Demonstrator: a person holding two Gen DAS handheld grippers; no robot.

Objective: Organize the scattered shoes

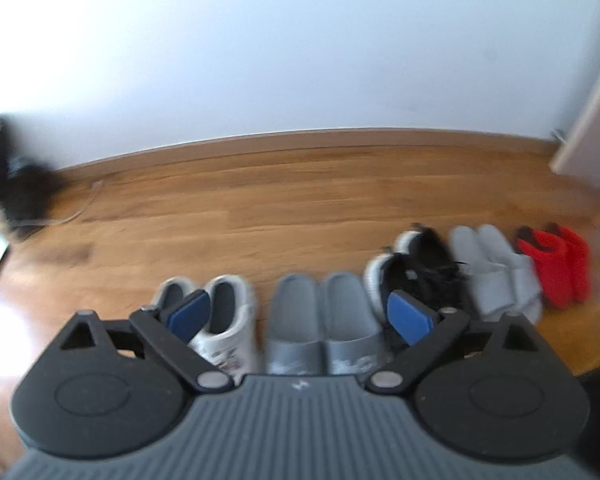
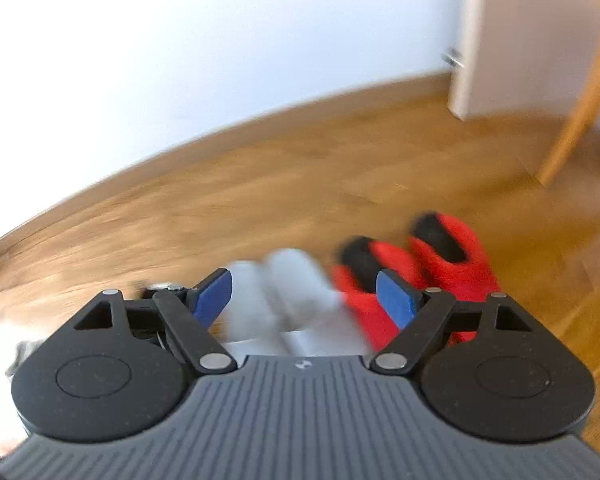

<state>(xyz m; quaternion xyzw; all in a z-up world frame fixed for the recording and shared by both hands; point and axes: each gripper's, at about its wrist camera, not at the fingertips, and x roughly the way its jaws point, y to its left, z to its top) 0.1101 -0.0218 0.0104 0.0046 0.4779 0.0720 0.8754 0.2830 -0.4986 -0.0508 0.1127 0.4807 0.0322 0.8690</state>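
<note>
Several pairs of shoes stand side by side in a row on the wooden floor. In the left wrist view, from left to right: white clogs [image 1: 228,320], dark grey slippers [image 1: 324,320], black sneakers [image 1: 420,276], light grey slides [image 1: 496,272] and red slippers [image 1: 556,264]. My left gripper [image 1: 300,316] hangs above the grey slippers, open, nothing between its blue pads [image 1: 190,314]. In the blurred right wrist view my right gripper [image 2: 306,300] is open above the light grey slides [image 2: 288,296] and the red slippers [image 2: 420,268], holding nothing.
A white wall with a wooden skirting runs behind the row. A dark object [image 1: 16,176] with a cable lies at the far left. A white door edge [image 2: 466,40] and a wooden furniture leg [image 2: 580,108] stand at the right. Bare floor [image 1: 300,200] lies between shoes and wall.
</note>
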